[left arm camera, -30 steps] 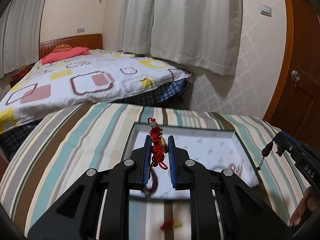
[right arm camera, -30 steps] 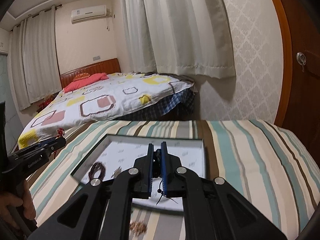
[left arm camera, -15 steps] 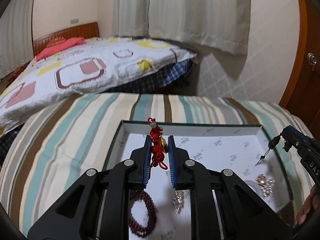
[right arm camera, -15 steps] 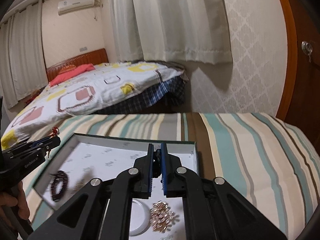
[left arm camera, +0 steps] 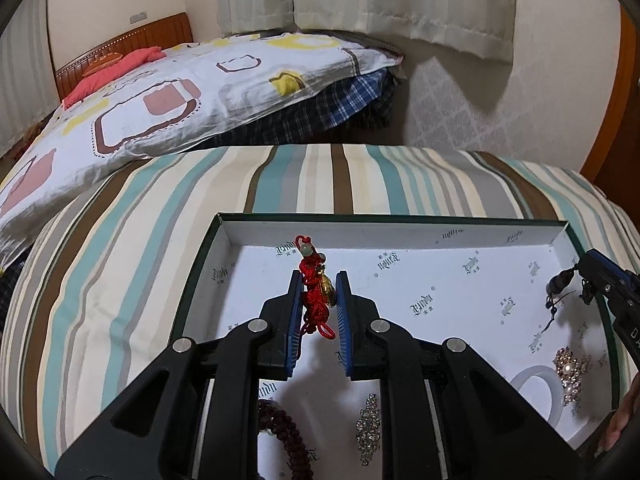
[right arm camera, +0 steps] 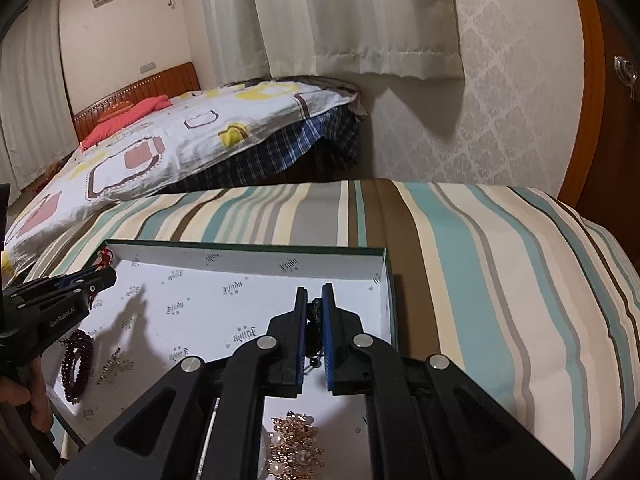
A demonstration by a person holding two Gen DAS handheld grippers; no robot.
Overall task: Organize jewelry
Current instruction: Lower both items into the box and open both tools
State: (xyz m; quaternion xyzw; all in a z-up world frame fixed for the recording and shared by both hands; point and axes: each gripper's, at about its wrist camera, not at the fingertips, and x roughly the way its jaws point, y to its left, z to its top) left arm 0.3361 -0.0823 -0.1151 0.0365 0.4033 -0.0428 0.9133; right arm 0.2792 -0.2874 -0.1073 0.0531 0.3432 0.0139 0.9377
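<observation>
Left wrist view. The left tongs [left arm camera: 319,294] are clamped on a red knotted-cord charm with a gold pendant [left arm camera: 316,292], held above the far left part of a shallow white-lined cardboard box with a dark green rim [left arm camera: 394,219]. The box rests on a bed cover striped in teal, brown and cream [left arm camera: 120,280]. Already lying in the box: a dark red beaded bracelet [left arm camera: 286,436], a silver rhinestone clip [left arm camera: 370,426], a pale translucent bangle [left arm camera: 538,390] and a gold brooch set with pearls [left arm camera: 570,368]. At the right edge, the right tongs [left arm camera: 578,274] carry a small dark bead on a black cord [left arm camera: 558,282].

Right wrist view. The right tongs [right arm camera: 315,294] are pressed together on that dark cord piece [right arm camera: 315,320], near the box's right wall [right arm camera: 387,300]. The left tongs [right arm camera: 106,274] enter at the left.

Progress, as judged: four pieces are stowed; the two held pieces remain to be set down and released inside the box.
</observation>
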